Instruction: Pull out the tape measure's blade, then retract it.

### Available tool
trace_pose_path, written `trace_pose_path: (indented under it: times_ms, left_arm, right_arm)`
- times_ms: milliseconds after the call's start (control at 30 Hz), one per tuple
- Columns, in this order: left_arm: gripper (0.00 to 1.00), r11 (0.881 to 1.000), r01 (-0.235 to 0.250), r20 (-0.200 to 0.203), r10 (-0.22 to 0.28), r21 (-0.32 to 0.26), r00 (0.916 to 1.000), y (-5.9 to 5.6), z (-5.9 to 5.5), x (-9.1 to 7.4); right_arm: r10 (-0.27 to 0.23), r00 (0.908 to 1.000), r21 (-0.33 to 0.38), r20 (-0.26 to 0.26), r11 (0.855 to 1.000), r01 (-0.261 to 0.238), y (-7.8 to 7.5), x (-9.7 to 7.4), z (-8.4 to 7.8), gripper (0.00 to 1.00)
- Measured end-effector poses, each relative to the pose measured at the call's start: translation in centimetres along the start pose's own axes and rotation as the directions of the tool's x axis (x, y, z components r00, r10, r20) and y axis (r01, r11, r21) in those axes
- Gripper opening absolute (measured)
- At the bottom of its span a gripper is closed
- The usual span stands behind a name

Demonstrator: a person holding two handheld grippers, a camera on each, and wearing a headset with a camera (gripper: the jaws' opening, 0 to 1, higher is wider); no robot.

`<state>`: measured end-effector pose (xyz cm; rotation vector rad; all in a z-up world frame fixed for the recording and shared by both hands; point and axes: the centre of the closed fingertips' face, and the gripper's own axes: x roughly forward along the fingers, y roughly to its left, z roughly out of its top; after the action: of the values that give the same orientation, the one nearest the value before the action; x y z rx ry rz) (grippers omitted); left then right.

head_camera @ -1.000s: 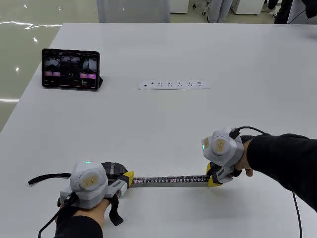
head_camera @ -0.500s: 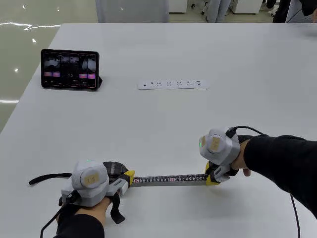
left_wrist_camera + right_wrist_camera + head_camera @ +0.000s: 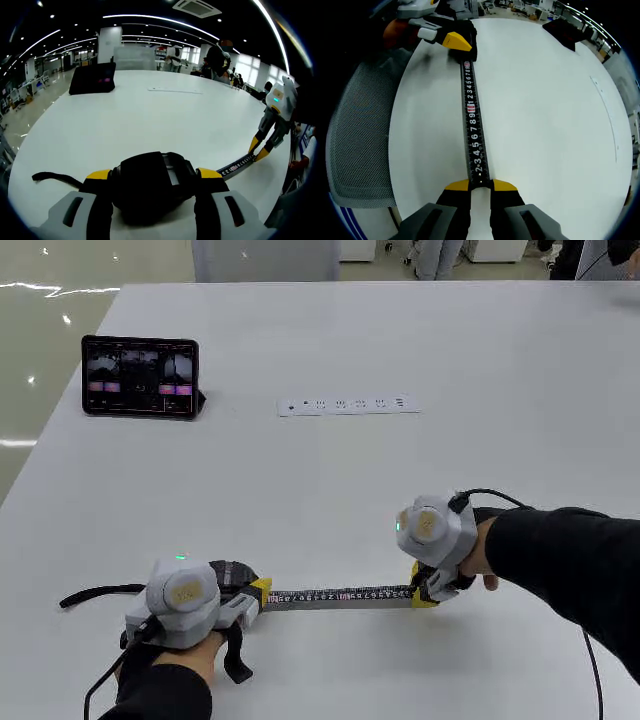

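The black tape measure case [image 3: 232, 578] [image 3: 150, 182] lies near the table's front edge, and my left gripper [image 3: 252, 601] [image 3: 152, 175] is shut on it. Its black blade [image 3: 340, 594] [image 3: 472, 125] with white numbers runs right from the case, just above the tabletop. My right gripper [image 3: 420, 597] [image 3: 481, 186] is shut on the blade's end, yellow tips pinching it. In the left gripper view the blade [image 3: 239, 164] leads to the right gripper [image 3: 262, 147] at the far right. A black wrist strap [image 3: 95, 593] [image 3: 55, 177] trails left from the case.
A tablet [image 3: 140, 377] stands propped at the back left of the white table [image 3: 330, 480]. A white power strip [image 3: 348, 405] lies flat at mid-table. A grey mesh chair [image 3: 360, 135] sits by the front edge. People stand beyond the far end.
My right gripper has moved left toward the case, so the exposed blade is shorter. The left gripper and case have stayed in place.
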<state>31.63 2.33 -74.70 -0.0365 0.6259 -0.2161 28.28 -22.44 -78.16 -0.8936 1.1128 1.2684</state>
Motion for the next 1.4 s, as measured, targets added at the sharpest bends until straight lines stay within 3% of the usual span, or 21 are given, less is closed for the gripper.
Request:
trace_pose_path:
  times_ms: [167,533,1167,1267,1400]
  left_arm:
    - [0.62,1.0,0.002,-0.001,-0.002,0.001,1.0,0.0,0.0,0.0]
    - [0.62,1.0,0.0,-0.003,0.0,0.001,1.0,-0.1,0.0,0.0]
    - [0.62,1.0,-0.002,-0.011,0.002,0.004,0.9999,-0.1,0.0,-0.1]
    - [0.62,1.0,-0.002,-0.013,0.002,0.004,0.9999,-0.1,0.0,-0.1]
    - [0.62,1.0,-0.002,-0.017,0.002,0.005,0.9999,-0.1,0.0,-0.1]
  right_arm:
    - [0.009,0.9996,0.026,0.026,1.0,-0.01,0.0,0.0,0.2,0.1]
    - [0.014,0.9997,0.03,0.02,0.999,-0.015,0.2,0.1,0.7,0.1]
    - [0.013,0.9996,-0.013,0.026,1.0,-0.012,0.3,0.4,1.4,0.1]
    - [0.013,0.9996,-0.045,0.027,0.999,-0.012,0.3,0.4,1.5,0.1]
    - [0.012,0.9995,-0.024,0.028,1.0,-0.011,0.3,0.4,1.6,0.1]
